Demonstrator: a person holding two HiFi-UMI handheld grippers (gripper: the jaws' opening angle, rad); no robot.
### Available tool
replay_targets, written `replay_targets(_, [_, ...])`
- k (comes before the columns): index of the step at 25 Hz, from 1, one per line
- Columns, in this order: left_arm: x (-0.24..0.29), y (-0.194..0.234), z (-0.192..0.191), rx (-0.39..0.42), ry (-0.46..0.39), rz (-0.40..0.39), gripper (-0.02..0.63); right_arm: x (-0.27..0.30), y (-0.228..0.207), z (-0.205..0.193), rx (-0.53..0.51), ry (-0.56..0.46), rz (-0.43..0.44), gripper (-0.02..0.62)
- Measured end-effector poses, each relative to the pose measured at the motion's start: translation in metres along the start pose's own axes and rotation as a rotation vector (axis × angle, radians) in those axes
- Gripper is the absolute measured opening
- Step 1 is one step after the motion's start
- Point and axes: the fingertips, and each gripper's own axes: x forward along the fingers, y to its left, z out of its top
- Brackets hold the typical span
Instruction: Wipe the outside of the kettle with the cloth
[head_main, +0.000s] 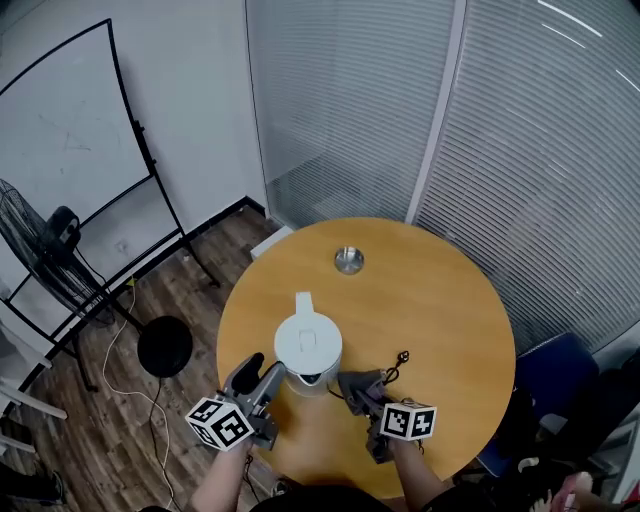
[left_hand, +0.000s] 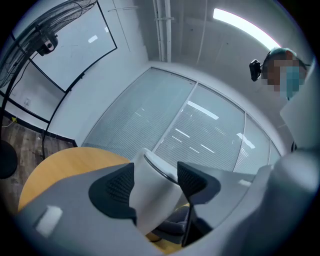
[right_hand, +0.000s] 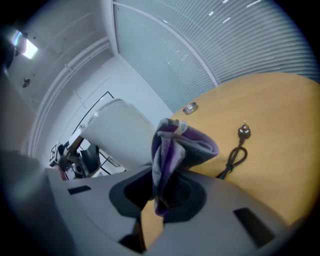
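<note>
**Kettle held on my left, cloth waiting just to its right**

Head view: the kettle (head_main: 308, 345) is standing on the near side of the round table (head_main: 440, 300), spout pointing far, between my two tools. My left gripper (head_main: 262, 375) is reaching in at its near left. My right gripper (head_main: 355, 388) is hovering just right of it with the cloth (head_main: 362, 383), so I judge the right one is doing the wiping. A power cord (head_main: 397, 362) is lying further right, and a small metal dish (head_main: 348, 261) is sitting well beyond.

Left gripper view: my jaws are clamping a white part of the kettle (left_hand: 152, 192), probably its handle.

Right gripper view: my jaws are pinching the purple-grey cloth (right_hand: 175, 147), bunched upright. The kettle's wall (right_hand: 117, 135) is lying just left of it, with nothing standing between.
</note>
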Motion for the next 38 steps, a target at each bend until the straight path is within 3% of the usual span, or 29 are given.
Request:
replay_targets(11, [-0.065,0.003,-0.031,-0.072,0.027,-0.013,0.258,-0.046,0.085,-0.024,-0.039,-0.141,-0.018,0.041])
replay_targets(15, [-0.088,0.000,-0.038,-0.022,0.075,-0.047,0.249,-0.063,0.115,-0.034,-0.078,-0.180,-0.057,0.041])
replay_targets(18, [-0.106,0.000,-0.043,0.033,0.113,-0.054,0.207,-0.071,0.136,-0.043,-0.086,-0.197,-0.056,0.041])
replay_targets(22, [-0.128,0.001,-0.057,0.066,0.177,-0.074,0.066,-0.076,0.161,-0.054,-0.097,-0.229,-0.058,0.041])
replay_targets(25, [-0.146,0.005,-0.061,0.087,0.193,-0.072,0.018,-0.075,0.179,-0.062,-0.116,-0.246,-0.067,0.041])
replay_targets(38, [-0.204,0.019,-0.079,0.162,0.282,-0.062,0.011,-0.060,0.217,-0.110,-0.129,-0.239,-0.105,0.041])
